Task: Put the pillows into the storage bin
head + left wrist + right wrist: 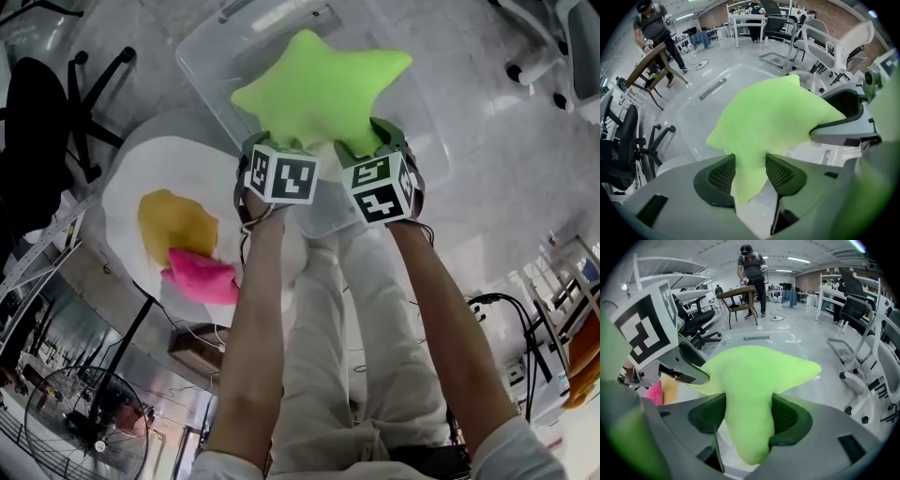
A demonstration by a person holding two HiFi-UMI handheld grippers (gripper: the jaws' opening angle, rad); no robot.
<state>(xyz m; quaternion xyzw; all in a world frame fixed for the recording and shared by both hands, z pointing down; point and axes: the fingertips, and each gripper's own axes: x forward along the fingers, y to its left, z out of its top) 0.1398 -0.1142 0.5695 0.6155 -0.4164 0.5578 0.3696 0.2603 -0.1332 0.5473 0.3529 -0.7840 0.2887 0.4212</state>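
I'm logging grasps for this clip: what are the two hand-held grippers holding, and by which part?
Both hold the green star pillow: the left hand-held gripper pinches one of its points, the right hand-held gripper another.

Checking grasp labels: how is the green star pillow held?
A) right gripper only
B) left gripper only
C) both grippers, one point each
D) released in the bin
C: the green star pillow has one point pinched in the left gripper and another in the right gripper.
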